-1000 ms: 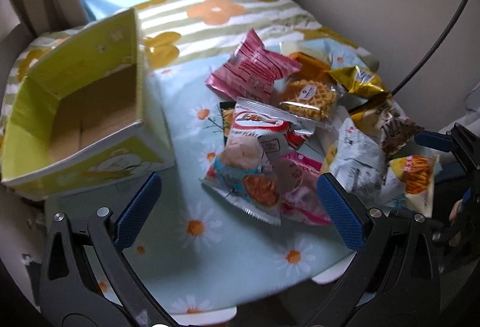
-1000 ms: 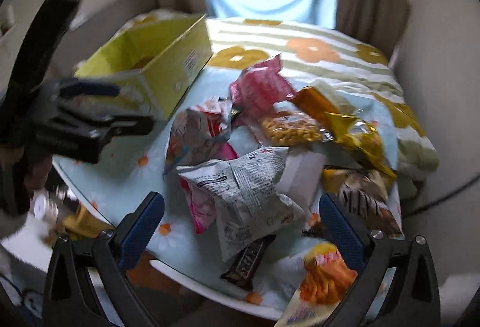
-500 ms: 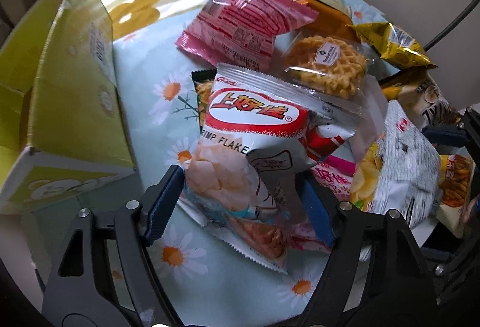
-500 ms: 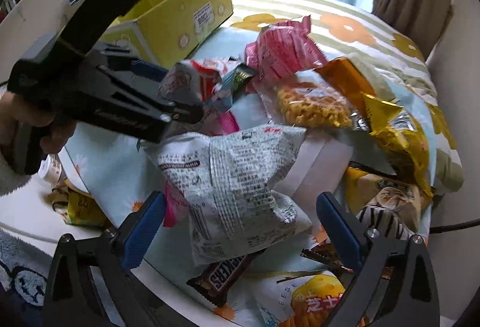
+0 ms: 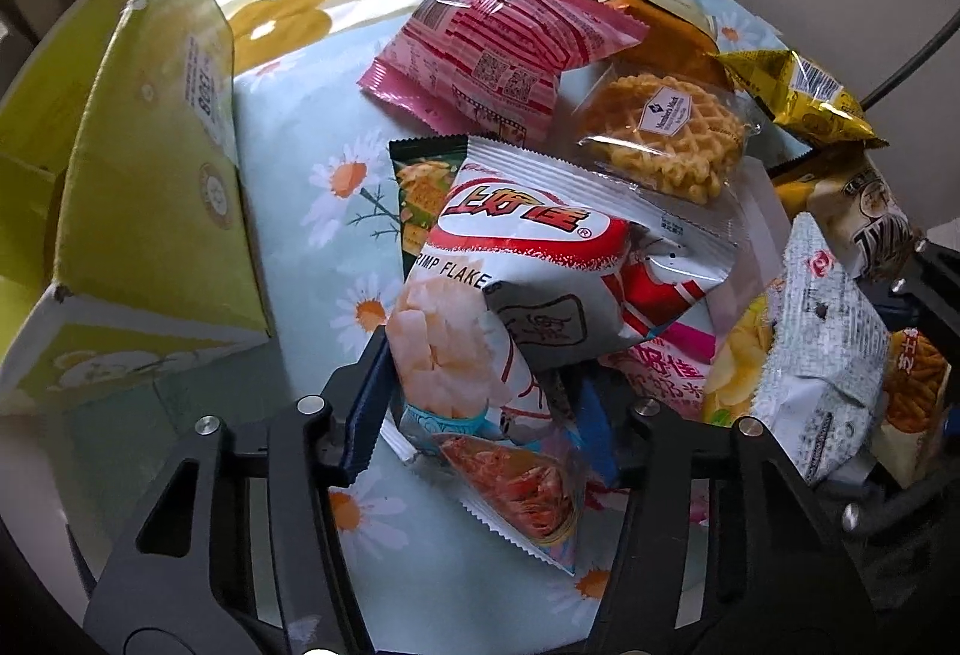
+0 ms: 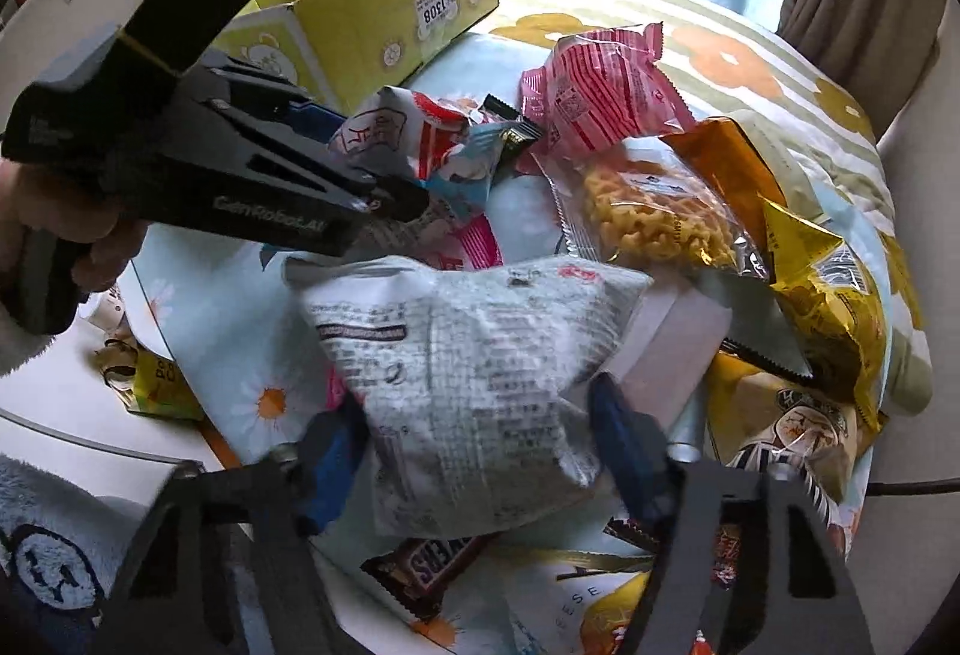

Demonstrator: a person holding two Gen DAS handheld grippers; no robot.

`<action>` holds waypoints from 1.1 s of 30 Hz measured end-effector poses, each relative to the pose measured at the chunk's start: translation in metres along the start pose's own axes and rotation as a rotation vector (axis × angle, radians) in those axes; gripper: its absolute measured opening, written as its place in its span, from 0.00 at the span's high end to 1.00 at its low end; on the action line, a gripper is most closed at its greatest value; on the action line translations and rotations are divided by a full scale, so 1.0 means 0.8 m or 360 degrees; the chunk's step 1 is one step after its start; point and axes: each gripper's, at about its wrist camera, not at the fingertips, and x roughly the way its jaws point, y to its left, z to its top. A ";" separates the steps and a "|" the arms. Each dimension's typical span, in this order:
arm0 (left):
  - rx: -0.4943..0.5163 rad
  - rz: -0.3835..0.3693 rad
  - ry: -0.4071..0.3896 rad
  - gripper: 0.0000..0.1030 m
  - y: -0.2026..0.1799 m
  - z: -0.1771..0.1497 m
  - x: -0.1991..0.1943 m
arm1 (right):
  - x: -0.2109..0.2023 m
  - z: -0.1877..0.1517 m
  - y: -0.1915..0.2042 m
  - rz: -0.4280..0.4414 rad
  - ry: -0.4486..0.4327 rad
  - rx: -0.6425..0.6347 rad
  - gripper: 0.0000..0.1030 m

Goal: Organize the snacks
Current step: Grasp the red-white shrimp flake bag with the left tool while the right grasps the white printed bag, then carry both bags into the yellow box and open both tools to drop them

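Note:
A pile of snack packets lies on a daisy-print cloth [image 5: 288, 126]. My left gripper [image 5: 480, 418] points steeply down, its jaws closing, and the blue pads press both sides of a white-and-red shrimp flakes bag [image 5: 516, 259]. In the right wrist view the left gripper [image 6: 384, 193] shows as a black body with the shrimp flakes bag [image 6: 408, 132] at its tip. My right gripper [image 6: 480, 451] is closing too, its pads squeezing a crinkled grey-white printed bag [image 6: 474, 355]. That grey-white bag [image 5: 828, 355] stands on edge in the left wrist view.
An open yellow cardboard box [image 5: 150, 175] stands left of the pile, also the yellow box [image 6: 372, 12]. Around lie a pink packet [image 5: 498, 48], a waffle cookie pack [image 5: 666, 126], a gold bag [image 6: 828, 295] and a chocolate bar [image 6: 426, 565]. A hand [image 6: 90, 241] holds the left gripper.
Both grippers came down onto the pile and went from wide open to closed, the left around the shrimp flakes bag, the right around the grey-white bag.

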 end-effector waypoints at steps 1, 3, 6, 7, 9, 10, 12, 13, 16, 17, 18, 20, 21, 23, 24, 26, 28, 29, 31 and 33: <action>-0.0005 0.0000 -0.0004 0.51 0.000 -0.001 -0.002 | -0.002 -0.001 -0.001 0.0001 -0.0007 0.0007 0.43; -0.0014 0.0006 -0.0016 0.51 0.000 -0.004 -0.008 | -0.006 -0.001 -0.004 0.0013 -0.0018 0.0017 0.46; -0.0028 0.0014 -0.0042 0.51 0.000 -0.007 -0.021 | -0.015 -0.002 -0.004 0.0016 -0.0041 0.0017 0.49; -0.0032 0.0014 -0.0051 0.51 0.000 -0.009 -0.025 | -0.017 -0.002 -0.004 0.0021 -0.0050 0.0023 0.49; -0.0044 0.0017 -0.0079 0.51 0.000 -0.011 -0.039 | -0.026 0.000 -0.005 0.0039 -0.0072 0.0048 0.49; -0.0055 0.0018 -0.0098 0.51 0.000 -0.011 -0.048 | -0.031 0.002 -0.005 0.0037 -0.0086 0.0059 0.49; -0.0072 0.0017 -0.0140 0.51 0.001 -0.011 -0.066 | -0.040 0.005 -0.005 0.0034 -0.0114 0.0081 0.49; -0.0078 0.0019 -0.0158 0.51 0.002 -0.011 -0.073 | -0.046 0.007 -0.005 0.0040 -0.0131 0.0095 0.49; -0.0103 0.0016 -0.0252 0.51 0.011 -0.007 -0.109 | -0.064 0.018 -0.007 0.0031 -0.0175 0.0134 0.49; -0.0109 0.0012 -0.0281 0.51 0.015 -0.005 -0.119 | -0.072 0.023 -0.008 0.0015 -0.0194 0.0143 0.49; -0.0114 0.0008 -0.0324 0.51 0.020 -0.002 -0.134 | -0.078 0.028 -0.009 0.0002 -0.0209 0.0150 0.49; -0.0122 0.0010 -0.0404 0.51 0.031 0.004 -0.158 | -0.093 0.043 -0.009 -0.0036 -0.0251 0.0171 0.49; -0.0126 0.0011 -0.0447 0.51 0.039 0.006 -0.172 | -0.100 0.050 -0.009 -0.0053 -0.0270 0.0175 0.49; -0.0136 0.0011 -0.0508 0.51 0.055 0.011 -0.192 | -0.118 0.068 -0.004 -0.0099 -0.0325 0.0178 0.49; -0.0142 0.0015 -0.0540 0.51 0.066 0.013 -0.203 | -0.124 0.077 -0.002 -0.0114 -0.0349 0.0183 0.49; -0.0149 0.0022 -0.0587 0.51 0.088 0.016 -0.221 | -0.136 0.101 0.007 -0.0133 -0.0405 0.0204 0.49; -0.0155 0.0034 -0.0627 0.51 0.116 0.018 -0.237 | -0.143 0.122 0.017 -0.0141 -0.0452 0.0219 0.49; -0.0157 0.0044 -0.0644 0.51 0.135 0.018 -0.244 | -0.145 0.138 0.027 -0.0151 -0.0481 0.0221 0.49; -0.0166 0.0063 -0.0659 0.51 0.165 0.018 -0.253 | -0.147 0.160 0.044 -0.0179 -0.0511 0.0215 0.49; -0.0188 0.0089 -0.0673 0.51 0.203 0.017 -0.262 | -0.144 0.189 0.063 -0.0180 -0.0544 0.0212 0.49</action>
